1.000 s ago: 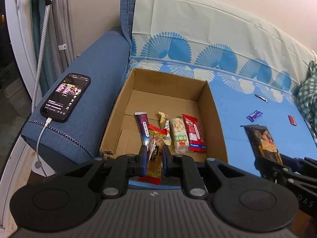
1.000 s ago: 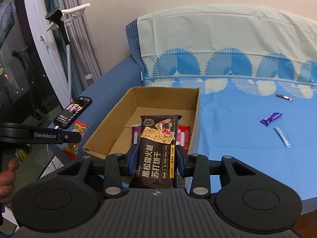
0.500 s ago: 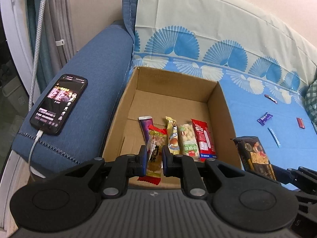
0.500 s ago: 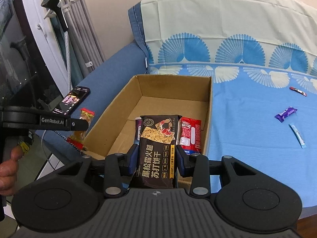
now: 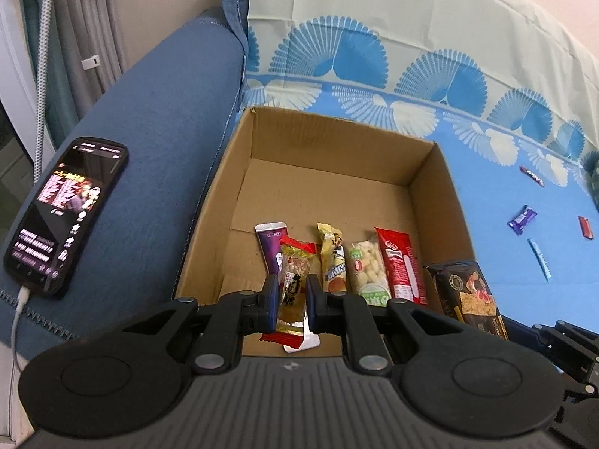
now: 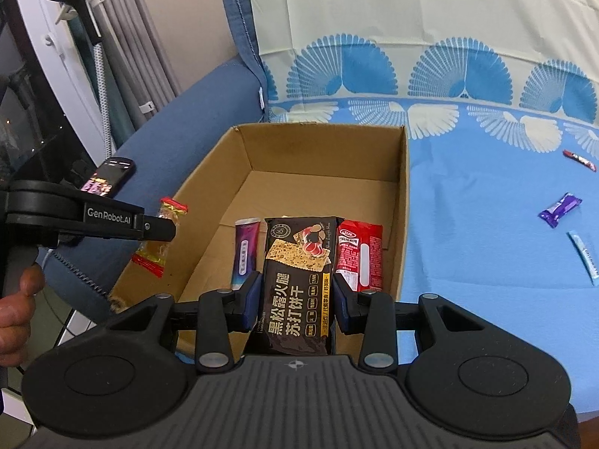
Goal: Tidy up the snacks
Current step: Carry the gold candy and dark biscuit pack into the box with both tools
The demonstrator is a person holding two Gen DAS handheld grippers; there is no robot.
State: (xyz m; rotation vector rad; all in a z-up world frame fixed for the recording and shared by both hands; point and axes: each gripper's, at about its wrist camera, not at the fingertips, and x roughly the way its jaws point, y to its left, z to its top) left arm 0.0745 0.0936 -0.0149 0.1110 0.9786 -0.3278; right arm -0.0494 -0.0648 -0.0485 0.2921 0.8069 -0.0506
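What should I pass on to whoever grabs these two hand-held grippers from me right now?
Left hand-held gripper: shut on a red-and-gold snack, held over the near end of the cardboard box.
Right hand-held gripper: shut on a black cracker pack, also over the box's near edge.
Done: four snacks lie in a row in the box: purple stick, yellow bar, green-labelled puffs, red pack.
Left: drop both held snacks in, then fetch the small candies scattered on the blue cover.
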